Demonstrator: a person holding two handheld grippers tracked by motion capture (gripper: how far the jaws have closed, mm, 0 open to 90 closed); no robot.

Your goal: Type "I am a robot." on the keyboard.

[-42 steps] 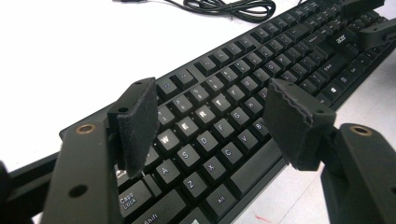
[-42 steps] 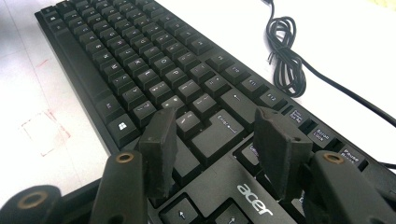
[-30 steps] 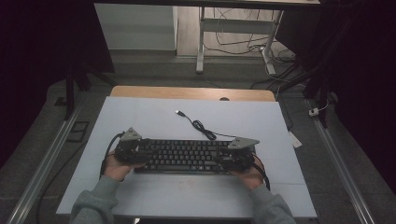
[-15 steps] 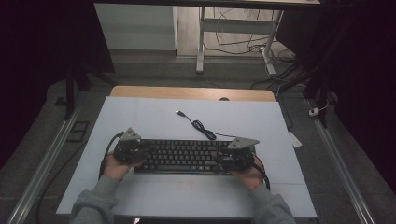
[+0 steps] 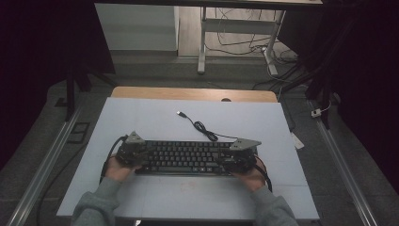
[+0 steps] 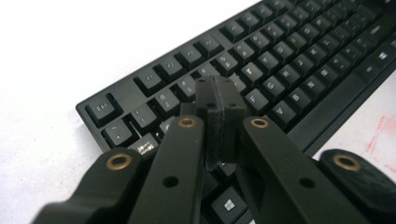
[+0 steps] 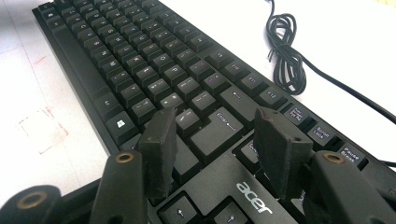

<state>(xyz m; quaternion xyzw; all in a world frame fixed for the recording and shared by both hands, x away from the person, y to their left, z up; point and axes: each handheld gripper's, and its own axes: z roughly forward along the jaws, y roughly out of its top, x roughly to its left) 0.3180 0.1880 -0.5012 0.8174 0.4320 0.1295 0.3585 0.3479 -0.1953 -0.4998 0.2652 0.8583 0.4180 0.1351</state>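
A black keyboard [image 5: 188,157] lies lengthwise on the white table [image 5: 141,117], with its cable [image 5: 203,128] coiled behind it and ending in a USB plug [image 5: 180,113]. My left gripper [image 5: 140,157] is over the keyboard's left end. In the left gripper view the gripper [image 6: 219,100] is shut, pads pressed together with nothing between them, just above the keyboard's [image 6: 289,60] left keys. My right gripper [image 5: 230,160] is over the right end. In the right gripper view it [image 7: 217,119] stands open above the Enter key area of the keyboard [image 7: 140,60], with the cable [image 7: 285,56] beyond.
A wooden strip [image 5: 188,93] borders the table's far edge. Faint red marks [image 5: 188,184] show on the table in front of the keyboard. Metal rails [image 5: 42,165] run along the floor on both sides. Desk legs and loose cables [image 5: 235,42] lie beyond the table.
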